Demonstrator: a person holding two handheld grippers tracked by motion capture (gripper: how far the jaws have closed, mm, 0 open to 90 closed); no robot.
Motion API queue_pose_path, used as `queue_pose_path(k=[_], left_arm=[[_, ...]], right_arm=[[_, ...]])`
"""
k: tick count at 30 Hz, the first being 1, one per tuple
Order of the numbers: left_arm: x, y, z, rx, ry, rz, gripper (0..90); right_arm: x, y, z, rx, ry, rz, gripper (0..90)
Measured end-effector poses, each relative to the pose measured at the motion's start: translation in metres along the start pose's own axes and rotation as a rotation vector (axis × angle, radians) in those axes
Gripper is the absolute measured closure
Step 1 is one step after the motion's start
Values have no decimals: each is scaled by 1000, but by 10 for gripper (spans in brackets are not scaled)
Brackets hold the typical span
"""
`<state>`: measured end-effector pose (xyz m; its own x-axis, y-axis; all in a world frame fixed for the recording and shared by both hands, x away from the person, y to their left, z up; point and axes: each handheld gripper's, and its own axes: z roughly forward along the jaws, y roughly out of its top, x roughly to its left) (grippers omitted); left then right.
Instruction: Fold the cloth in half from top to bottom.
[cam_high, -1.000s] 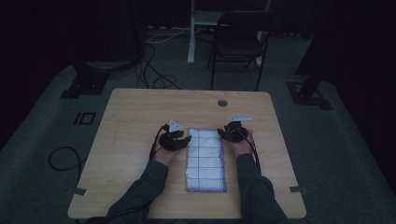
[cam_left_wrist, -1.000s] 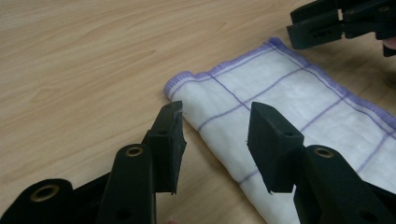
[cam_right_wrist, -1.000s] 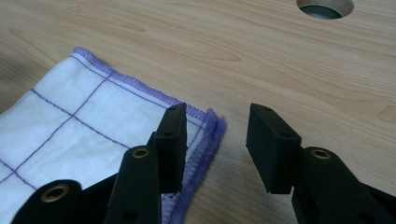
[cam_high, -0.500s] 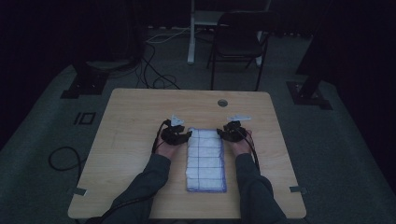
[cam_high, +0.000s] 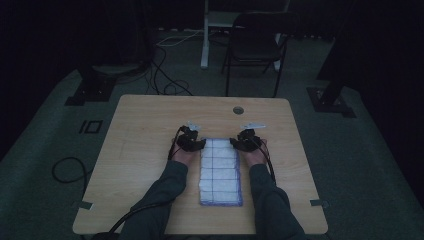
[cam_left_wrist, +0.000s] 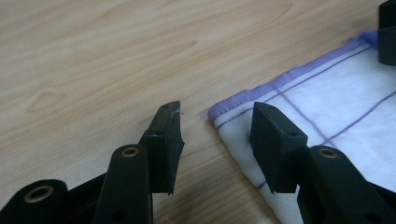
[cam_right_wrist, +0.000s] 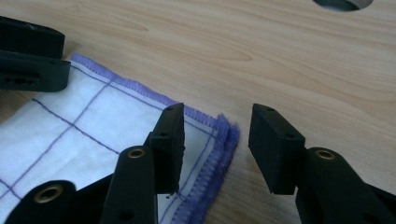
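A folded white cloth (cam_high: 220, 170) with a purple grid and purple hem lies lengthwise on the wooden table (cam_high: 150, 125). My left gripper (cam_high: 192, 142) is at its far left corner, my right gripper (cam_high: 245, 141) at its far right corner. In the left gripper view the left gripper (cam_left_wrist: 215, 112) stands open, jaws either side of the cloth (cam_left_wrist: 327, 102) corner, one over wood and one over fabric. In the right gripper view the right gripper (cam_right_wrist: 218, 112) is open astride the doubled corner of the cloth (cam_right_wrist: 93, 126). Its jaws have just been opening, and the pads do not press on the corner.
A round cable hole (cam_high: 238, 110) sits near the table's far edge, also the cable hole (cam_right_wrist: 343, 3) in the right gripper view. A dark chair (cam_high: 257, 45) and floor cables (cam_high: 165, 80) lie beyond the table. Forearms in dark sleeves (cam_high: 165, 195) flank the cloth.
My left gripper has slid a little toward the cloth's far left corner and come lower. The right gripper has kept its place.
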<state>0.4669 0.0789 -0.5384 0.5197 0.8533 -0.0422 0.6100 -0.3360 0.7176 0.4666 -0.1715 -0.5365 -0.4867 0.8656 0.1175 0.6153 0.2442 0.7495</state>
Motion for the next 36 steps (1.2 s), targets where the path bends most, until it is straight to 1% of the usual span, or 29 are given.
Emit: queue_pose_path(k=[4, 6, 7, 9, 11, 13, 14, 16, 18, 21, 25, 27, 29, 30, 32, 36], left_arm=[[0, 1, 1, 6, 1, -6, 538], [1, 1, 1, 4, -6, -10, 535], [2, 1, 1, 0, -13, -14, 532], [2, 0, 1, -11, -41, -17, 527], [0, 0, -1, -34, -56, -7, 520], [-3, 1, 0, -43, -72, -5, 513], [-4, 1, 1, -38, -73, -4, 510], [-5, 1, 3, -25, -62, -1, 509], [-5, -1, 5, -33, -58, -8, 505], [-5, -2, 5, -41, -43, 4, 496], [-7, -2, 5, -41, -28, 13, 496], [-8, -2, 5, -38, -23, 21, 499], [-8, -2, 5, -37, -32, 16, 513], [-8, -3, 4, -35, -43, 14, 532], [-7, -3, 3, -33, -78, 4, 573], [-7, -1, 3, -12, -104, -3, 649]], right_arm=[[-1, -2, 2, 14, -2, 8, 556], [-2, -2, 3, 17, -2, 9, 554], [-1, -2, 3, 18, -2, 9, 553], [-1, -3, 4, 20, -4, 7, 549], [-1, -3, 5, 22, -5, 8, 541], [-1, -3, 5, 19, -3, 11, 539], [-1, -3, 5, 19, -2, 10, 538], [-1, -3, 5, 22, -7, 4, 536], [2, -3, 5, 27, -14, -15, 531], [5, -4, 5, 26, -23, -42, 530], [8, -5, 4, 28, -35, -58, 539], [9, -6, 4, 28, -37, -60, 564], [11, -6, 4, 30, -30, -63, 604], [12, -6, 4, 31, -28, -62, 622], [12, -6, 3, 31, -15, -57, 660], [15, -6, 3, 44, 10, -52, 754]])
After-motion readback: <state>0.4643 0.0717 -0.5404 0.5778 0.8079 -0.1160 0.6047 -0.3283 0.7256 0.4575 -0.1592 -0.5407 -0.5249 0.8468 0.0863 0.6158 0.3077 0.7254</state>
